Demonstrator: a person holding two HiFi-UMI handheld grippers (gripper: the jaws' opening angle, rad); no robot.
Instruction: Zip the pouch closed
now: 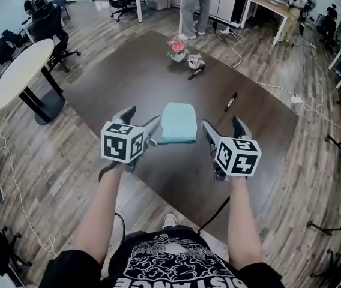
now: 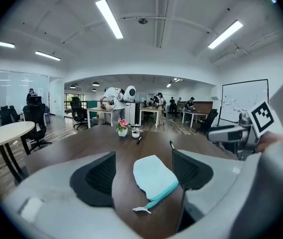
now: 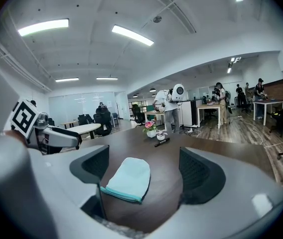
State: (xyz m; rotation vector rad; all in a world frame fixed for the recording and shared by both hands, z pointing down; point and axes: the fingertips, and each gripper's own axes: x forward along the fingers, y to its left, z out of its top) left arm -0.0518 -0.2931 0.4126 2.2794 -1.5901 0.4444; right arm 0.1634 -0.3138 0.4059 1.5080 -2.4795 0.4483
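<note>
Zero progress showed: the pouch point(image 1: 178, 122) lay ungripped.
Left gripper point(image 1: 141, 119) and right gripper point(image 1: 222, 123) gaped wide, empty, flanking it; zipping seemingly undone.

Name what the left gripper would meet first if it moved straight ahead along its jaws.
Probably the teal pouch: its zipper pull lies nearest, in line between the open jaws, though depth is unclear.

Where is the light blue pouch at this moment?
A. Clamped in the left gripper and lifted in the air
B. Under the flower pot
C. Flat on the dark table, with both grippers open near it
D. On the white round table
C: the pouch lies flat on the dark table, and the left gripper and the right gripper each have their jaws apart, holding nothing.
</note>
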